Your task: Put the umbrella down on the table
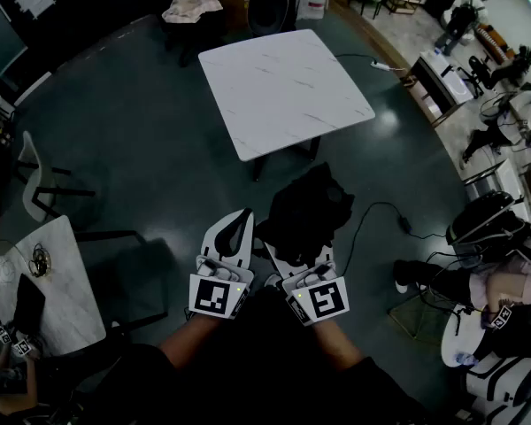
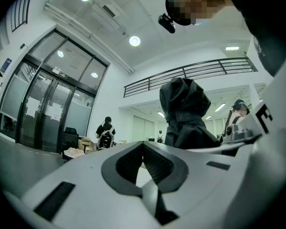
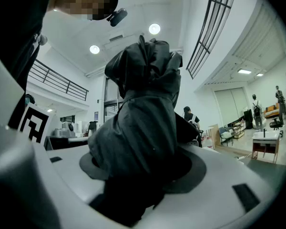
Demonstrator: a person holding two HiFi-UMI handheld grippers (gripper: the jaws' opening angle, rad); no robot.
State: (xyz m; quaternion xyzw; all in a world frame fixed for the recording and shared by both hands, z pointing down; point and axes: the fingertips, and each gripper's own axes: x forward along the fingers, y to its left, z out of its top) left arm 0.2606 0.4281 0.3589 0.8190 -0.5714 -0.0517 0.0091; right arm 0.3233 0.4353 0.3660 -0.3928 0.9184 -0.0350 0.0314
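Note:
A folded black umbrella (image 1: 305, 211) hangs over the dark floor, short of the white marble table (image 1: 283, 87) ahead. My right gripper (image 1: 294, 257) is shut on it, and its crumpled black fabric (image 3: 138, 123) fills the space between the jaws in the right gripper view (image 3: 138, 175). My left gripper (image 1: 234, 230) is beside it on the left, level, shut and empty; in the left gripper view (image 2: 145, 163) its ribbed pads meet. The umbrella (image 2: 183, 113) rises just right of it there. The marble table top is bare.
A second white table (image 1: 57, 282) with small items stands at the lower left, a chair (image 1: 44, 184) behind it. A cable (image 1: 372, 215) lies on the floor at the right. Seated people (image 1: 504, 282) and desks line the right side. Another chair (image 1: 270, 7) stands behind the marble table.

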